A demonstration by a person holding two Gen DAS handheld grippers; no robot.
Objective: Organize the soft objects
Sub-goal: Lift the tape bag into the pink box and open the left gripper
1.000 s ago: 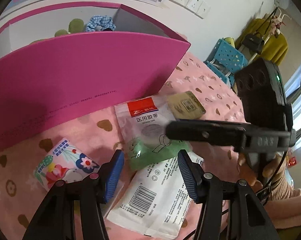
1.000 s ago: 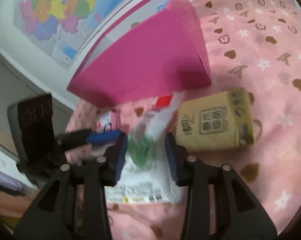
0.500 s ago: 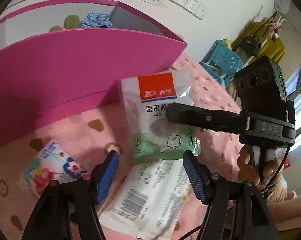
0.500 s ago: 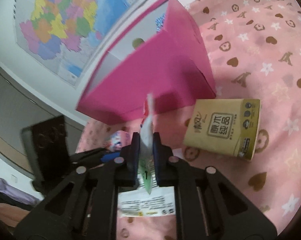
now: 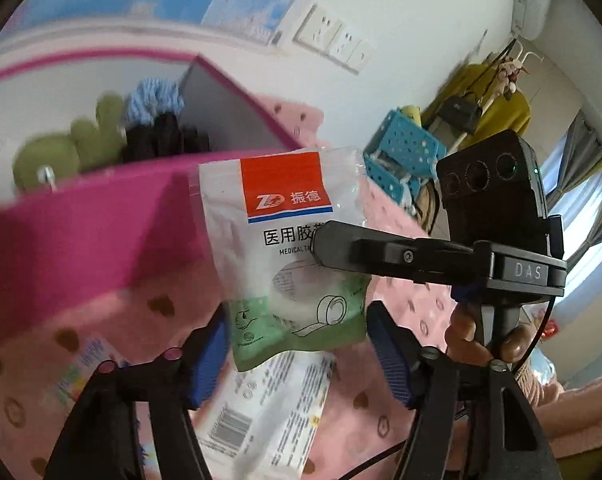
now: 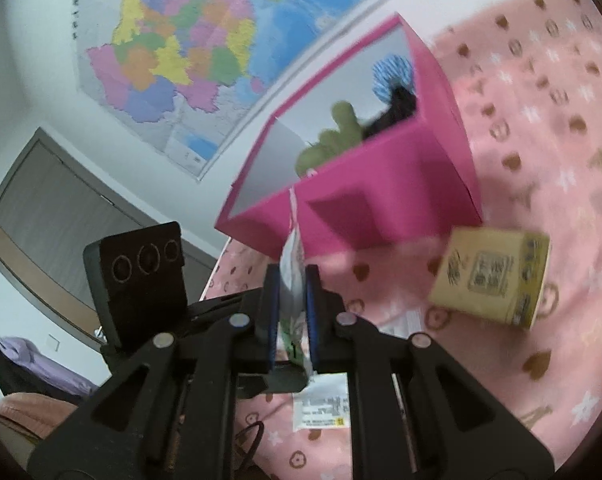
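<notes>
My right gripper (image 6: 292, 312) is shut on a medical tape packet (image 5: 285, 256), white with a red label and green bottom, and holds it up in the air beside the pink box (image 5: 81, 232). In the right wrist view the packet (image 6: 293, 276) shows edge-on between the blue pads. My left gripper (image 5: 301, 356) is open and empty, below the lifted packet. The pink box (image 6: 381, 184) holds a green plush toy (image 5: 57, 152), a blue scrunchie (image 5: 153, 100) and something black.
A white flat packet (image 5: 261, 408) lies on the pink bedspread under my left gripper. A floral tissue pack (image 5: 85, 368) lies at the left. A tan tissue pack (image 6: 493, 276) lies to the right of the box. A blue stool (image 5: 401, 156) stands behind.
My right gripper closed on the tape packet and lifted it off the bedspread, up toward the box's rim. My left gripper rose a little and stayed open.
</notes>
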